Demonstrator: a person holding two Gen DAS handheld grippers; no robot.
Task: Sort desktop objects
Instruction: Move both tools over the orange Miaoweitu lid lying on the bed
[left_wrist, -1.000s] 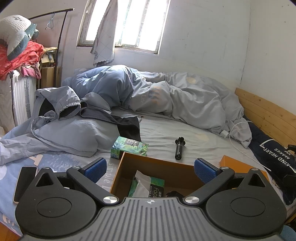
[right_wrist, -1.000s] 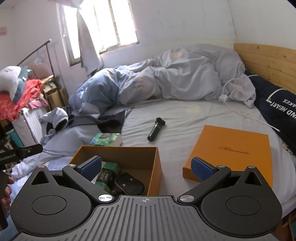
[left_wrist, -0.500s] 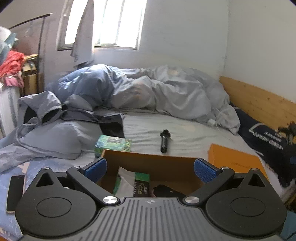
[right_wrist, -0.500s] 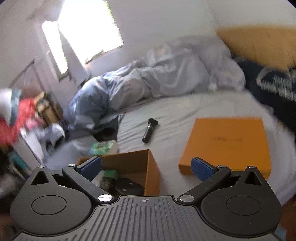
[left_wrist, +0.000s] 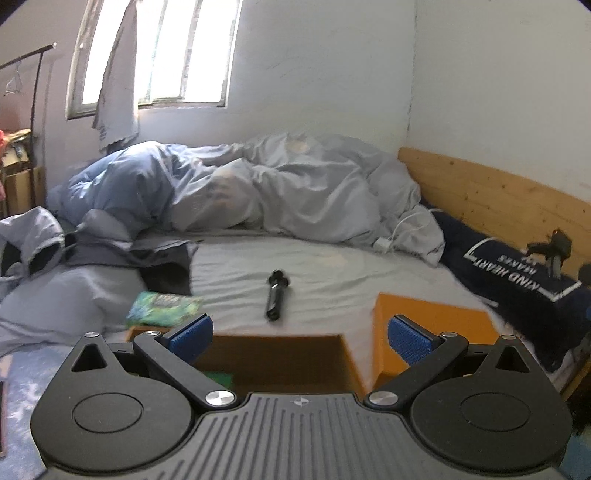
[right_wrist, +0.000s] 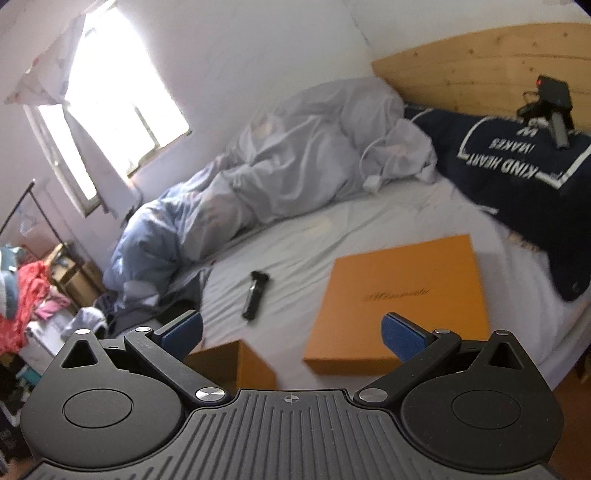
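Note:
An open orange box (left_wrist: 280, 360) sits on the bed just in front of my left gripper (left_wrist: 300, 334), which is open and empty. A black cylindrical object (left_wrist: 276, 294) lies on the sheet beyond the box. A green packet (left_wrist: 162, 305) lies at the box's far left corner. The orange box lid (right_wrist: 402, 293) lies flat to the right. My right gripper (right_wrist: 291, 330) is open and empty, above the gap between the box corner (right_wrist: 236, 363) and the lid. The black object also shows in the right wrist view (right_wrist: 255, 294).
A rumpled grey-blue duvet (left_wrist: 240, 192) fills the back of the bed. A navy printed pillow (right_wrist: 517, 162) lies by the wooden headboard (right_wrist: 480, 62) with a small camera stand (right_wrist: 550, 103) on it. Clothes (left_wrist: 44, 266) lie on the left.
Both grippers have swung right and tilted up. The box's contents have dropped out of view behind them. The right view now centres on the lid and is rolled.

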